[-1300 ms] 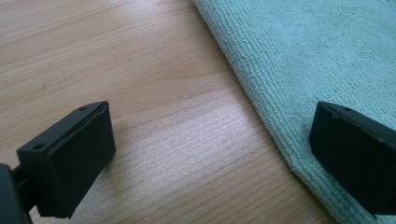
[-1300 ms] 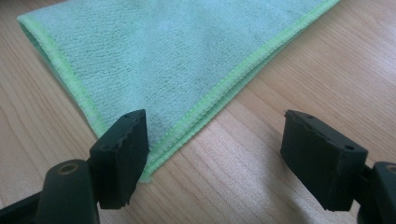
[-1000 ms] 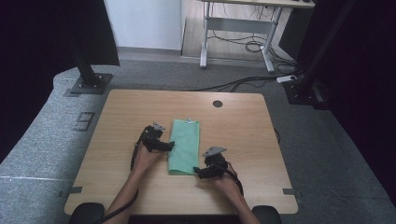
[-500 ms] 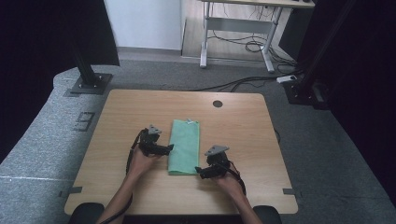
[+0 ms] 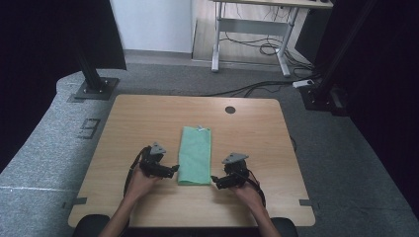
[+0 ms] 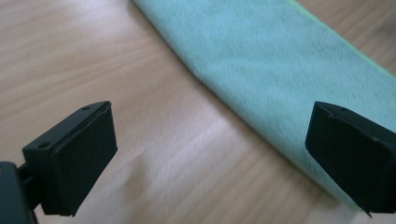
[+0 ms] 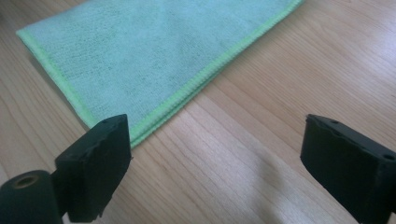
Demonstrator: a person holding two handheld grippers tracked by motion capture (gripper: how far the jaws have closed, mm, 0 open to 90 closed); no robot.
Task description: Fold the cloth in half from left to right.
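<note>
A folded mint-green microfibre cloth with a lighter green stitched hem [image 5: 195, 154] lies flat near the middle of the rounded light-wood table [image 5: 138, 118], its long sides running from the far edge toward the person's edge and its near end stopping short of that edge. The left gripper [image 5: 174, 169], held in the person's left hand [image 5: 140, 182], sits just beside the cloth's left long side near its near corner; in the left gripper view its two black jaws stand wide apart with nothing between the pads, one over bare wood and the other above the cloth's folded edge. The right gripper [image 5: 214, 178], held in the right hand [image 5: 248, 191], sits just off the cloth's near right corner. Its jaws have just been opening and now stand well apart with only bare wood between them, the hemmed corner of the cloth lying just beyond one pad in the right gripper view. Grey carpet [image 5: 341, 163] surrounds the table.
</note>
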